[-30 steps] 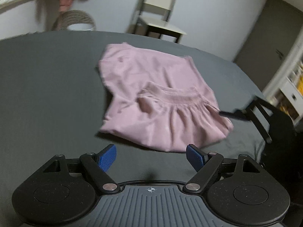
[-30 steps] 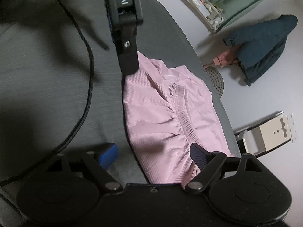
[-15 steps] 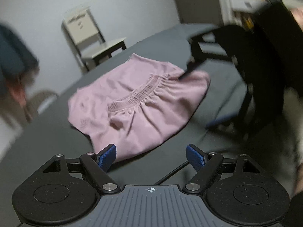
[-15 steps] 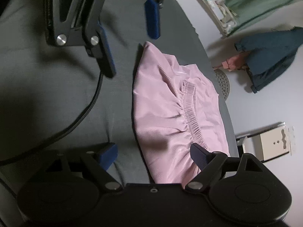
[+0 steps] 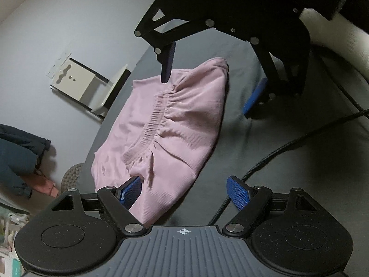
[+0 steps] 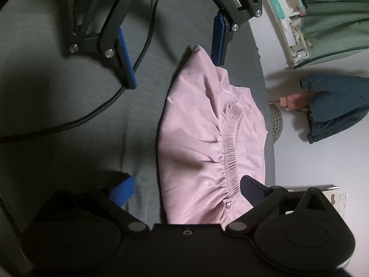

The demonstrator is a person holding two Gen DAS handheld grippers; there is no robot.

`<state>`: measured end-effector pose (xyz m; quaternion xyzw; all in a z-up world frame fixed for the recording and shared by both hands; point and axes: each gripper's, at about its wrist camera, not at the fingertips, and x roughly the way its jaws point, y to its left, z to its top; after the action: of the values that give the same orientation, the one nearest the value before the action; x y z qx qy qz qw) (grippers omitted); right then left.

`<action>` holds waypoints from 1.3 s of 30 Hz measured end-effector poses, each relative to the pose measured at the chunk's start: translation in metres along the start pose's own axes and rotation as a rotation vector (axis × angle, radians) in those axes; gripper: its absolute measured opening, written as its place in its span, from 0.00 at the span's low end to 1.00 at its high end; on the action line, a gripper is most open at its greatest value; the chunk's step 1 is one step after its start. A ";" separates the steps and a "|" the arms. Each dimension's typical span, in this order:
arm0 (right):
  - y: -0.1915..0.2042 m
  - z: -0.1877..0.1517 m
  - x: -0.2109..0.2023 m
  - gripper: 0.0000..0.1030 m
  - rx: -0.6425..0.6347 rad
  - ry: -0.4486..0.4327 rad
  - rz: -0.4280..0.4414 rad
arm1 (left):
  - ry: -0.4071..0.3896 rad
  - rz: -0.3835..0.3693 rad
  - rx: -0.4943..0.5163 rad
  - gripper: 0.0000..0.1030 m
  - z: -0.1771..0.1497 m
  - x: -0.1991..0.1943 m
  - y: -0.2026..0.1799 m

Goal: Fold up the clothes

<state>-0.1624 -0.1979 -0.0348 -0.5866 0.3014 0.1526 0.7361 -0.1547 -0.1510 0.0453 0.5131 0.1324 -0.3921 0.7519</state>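
A folded pink garment [image 5: 175,124] [image 6: 203,138] with a gathered elastic waistband lies on a dark grey surface [image 5: 265,138]. My left gripper [image 5: 184,192] is open at one end of it. The blue left pad [image 5: 130,192] rests against the cloth and the right pad [image 5: 238,192] hangs over bare surface. My right gripper [image 6: 188,190] is open at the opposite end, with the cloth lying between its fingers. The two grippers face each other, so the right gripper [image 5: 211,82] and the left gripper [image 6: 171,52] each show in the other's view.
A black cable [image 5: 276,152] [image 6: 96,113] trails over the surface beside the garment. Past the surface's edge stand a white chair [image 5: 76,80], a round woven basket [image 6: 276,120], a hanging dark blue jacket [image 6: 336,106] and a cluttered shelf [image 6: 288,7].
The left gripper has swung round to face the right one and closed in on the garment's end. The right gripper has come in over the opposite end. Both stayed open.
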 end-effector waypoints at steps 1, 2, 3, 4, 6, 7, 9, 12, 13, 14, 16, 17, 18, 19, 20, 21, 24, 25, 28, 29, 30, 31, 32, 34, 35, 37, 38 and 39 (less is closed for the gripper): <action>0.001 0.000 0.000 0.99 -0.002 -0.003 -0.008 | 0.000 0.005 0.003 0.79 0.001 0.001 0.000; 0.002 -0.001 0.000 0.99 -0.005 -0.007 -0.013 | 0.005 0.011 0.012 0.79 0.002 0.004 -0.003; 0.001 -0.001 0.001 0.99 -0.003 -0.009 -0.016 | 0.008 0.017 0.023 0.79 0.003 0.006 -0.004; 0.000 -0.001 0.001 0.99 0.004 -0.009 -0.017 | 0.008 0.020 0.023 0.79 0.004 0.008 -0.006; -0.002 -0.001 0.003 0.99 0.019 -0.006 -0.018 | -0.008 0.024 0.001 0.79 0.006 0.009 -0.006; -0.003 -0.001 0.003 0.99 0.023 -0.005 -0.021 | -0.006 0.020 -0.012 0.79 0.005 0.011 -0.005; -0.002 -0.001 0.003 0.99 0.022 -0.007 -0.028 | -0.009 0.024 -0.015 0.79 0.004 0.012 -0.006; 0.002 0.001 0.004 0.99 0.011 -0.019 -0.052 | -0.015 0.033 -0.016 0.80 0.004 0.014 -0.008; 0.003 0.002 0.005 0.99 0.006 -0.026 -0.062 | -0.017 0.036 -0.016 0.82 0.004 0.014 -0.008; 0.004 0.004 0.005 0.99 -0.002 -0.035 -0.070 | -0.019 0.042 -0.014 0.84 0.004 0.015 -0.008; 0.007 0.007 0.005 0.99 -0.017 -0.054 -0.090 | -0.024 0.049 -0.009 0.85 0.004 0.015 -0.008; 0.009 0.009 0.006 0.99 -0.024 -0.063 -0.100 | -0.027 0.048 -0.010 0.85 0.004 0.015 -0.008; 0.011 0.011 0.006 0.99 -0.031 -0.073 -0.109 | -0.030 0.048 -0.010 0.85 0.003 0.015 -0.008; 0.013 0.012 0.006 0.99 -0.037 -0.083 -0.118 | -0.033 0.048 -0.011 0.85 0.002 0.015 -0.007; 0.015 0.014 0.007 0.99 -0.044 -0.090 -0.129 | -0.035 0.048 -0.014 0.85 0.002 0.015 -0.007; 0.016 0.014 0.008 0.99 -0.052 -0.095 -0.142 | -0.036 0.048 -0.015 0.85 0.001 0.015 -0.007; 0.018 0.014 0.010 0.99 -0.054 -0.102 -0.169 | -0.035 0.050 -0.004 0.85 0.001 0.014 -0.007; 0.017 0.014 0.012 0.99 -0.042 -0.097 -0.174 | -0.034 0.050 0.001 0.85 0.002 0.014 -0.008; 0.010 0.015 0.017 0.99 -0.006 -0.071 -0.189 | -0.036 0.055 0.014 0.86 0.002 0.015 -0.010; 0.008 0.016 0.019 0.99 0.004 -0.062 -0.194 | -0.037 0.056 0.015 0.86 0.002 0.015 -0.010; 0.006 0.016 0.020 0.99 0.011 -0.059 -0.201 | -0.038 0.058 0.016 0.86 0.002 0.015 -0.010; 0.004 0.015 0.020 0.99 0.017 -0.062 -0.209 | -0.039 0.060 0.018 0.86 0.003 0.016 -0.010; 0.003 0.015 0.020 0.99 0.023 -0.065 -0.216 | -0.042 0.064 0.025 0.86 0.003 0.016 -0.012; 0.001 0.015 0.018 0.99 0.035 -0.074 -0.226 | -0.049 0.074 0.044 0.86 0.006 0.018 -0.014; 0.000 0.015 0.017 0.99 0.038 -0.077 -0.233 | -0.054 0.081 0.057 0.86 0.008 0.020 -0.016; -0.003 0.016 0.016 0.99 0.045 -0.082 -0.246 | -0.063 0.100 0.087 0.86 0.013 0.023 -0.020; -0.005 0.016 0.016 0.99 0.051 -0.083 -0.251 | -0.067 0.111 0.104 0.86 0.015 0.025 -0.022; -0.007 0.015 0.016 0.99 0.059 -0.083 -0.257 | -0.068 0.124 0.119 0.86 0.018 0.027 -0.024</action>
<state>-0.1417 -0.1875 -0.0372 -0.5916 0.1975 0.0724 0.7783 -0.1580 -0.1829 0.0202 0.5506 0.0514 -0.3691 0.7470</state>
